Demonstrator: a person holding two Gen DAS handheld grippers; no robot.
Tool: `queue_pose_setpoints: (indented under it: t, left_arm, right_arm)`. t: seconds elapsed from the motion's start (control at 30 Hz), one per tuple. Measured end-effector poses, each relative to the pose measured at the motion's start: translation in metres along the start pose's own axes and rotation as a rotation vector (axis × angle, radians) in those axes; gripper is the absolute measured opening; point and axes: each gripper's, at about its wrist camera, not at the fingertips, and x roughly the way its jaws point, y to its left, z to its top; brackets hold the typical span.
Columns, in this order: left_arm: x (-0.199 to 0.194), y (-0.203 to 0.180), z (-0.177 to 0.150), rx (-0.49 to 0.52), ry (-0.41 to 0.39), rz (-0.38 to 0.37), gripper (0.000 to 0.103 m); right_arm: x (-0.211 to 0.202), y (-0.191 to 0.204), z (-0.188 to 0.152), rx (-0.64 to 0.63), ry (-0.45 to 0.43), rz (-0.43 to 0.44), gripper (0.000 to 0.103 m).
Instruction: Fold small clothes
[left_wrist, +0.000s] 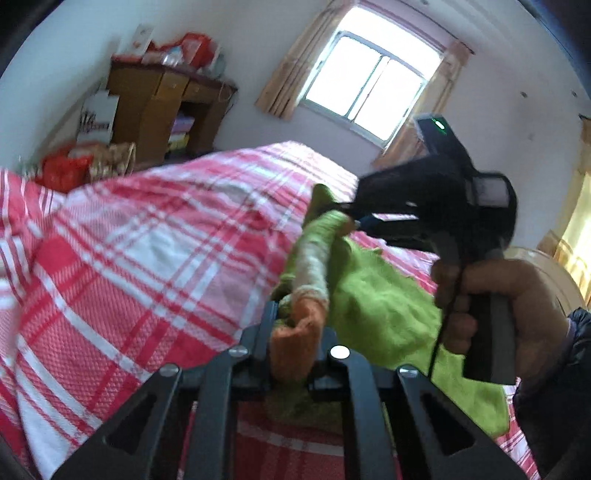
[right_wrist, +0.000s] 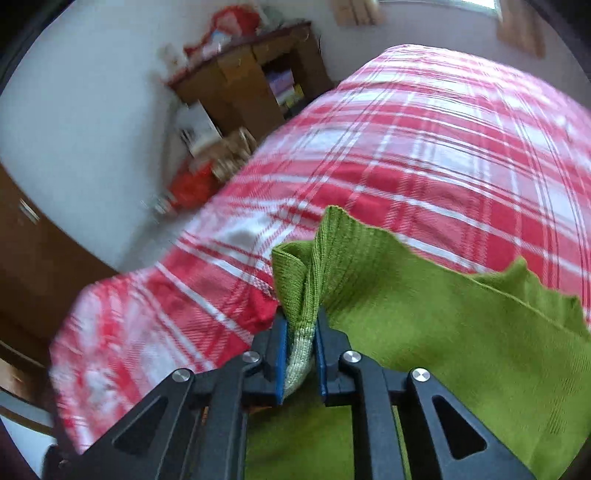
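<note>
On plaid bed cover (right_wrist: 443, 147): green garment (right_wrist: 461, 350); window (left_wrist: 369, 85) beyond.

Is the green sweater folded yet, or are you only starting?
Only starting. Done: both grippers have caught the green sweater. The left gripper pinches its orange cuff, the right gripper a bunched edge. In hand: it hangs lifted over the plaid bed. Left: every fold; none shows yet.
</note>
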Motion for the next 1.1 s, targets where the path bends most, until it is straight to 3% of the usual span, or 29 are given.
queue_pose_setpoints:
  t: [0.13, 0.3, 0.47, 0.73, 1.1]
  left_arm:
    - [-0.007, -0.028, 0.003, 0.079, -0.02, -0.021, 0.013]
    - [-0.011, -0.082, -0.002, 0.231, -0.025, -0.093, 0.013]
    - [0.004, -0.135, -0.022, 0.349, 0.035, -0.166, 0.013]
    - [0.027, -0.213, -0.061, 0.523, 0.121, -0.224, 0.012]
    - [0.051, -0.27, -0.106, 0.653, 0.227, -0.261, 0.012]
  right_arm:
    - [-0.043, -0.031, -0.003, 0.086, -0.065, 0.096, 0.012]
    - [-0.089, -0.077, -0.017, 0.138, -0.098, 0.11, 0.012]
    - [-0.128, -0.125, -0.04, 0.176, -0.142, 0.101, 0.012]
    - [-0.162, -0.2, -0.076, 0.242, -0.182, 0.074, 0.011]
    - [-0.171, -0.288, -0.13, 0.368, -0.188, 0.053, 0.011]
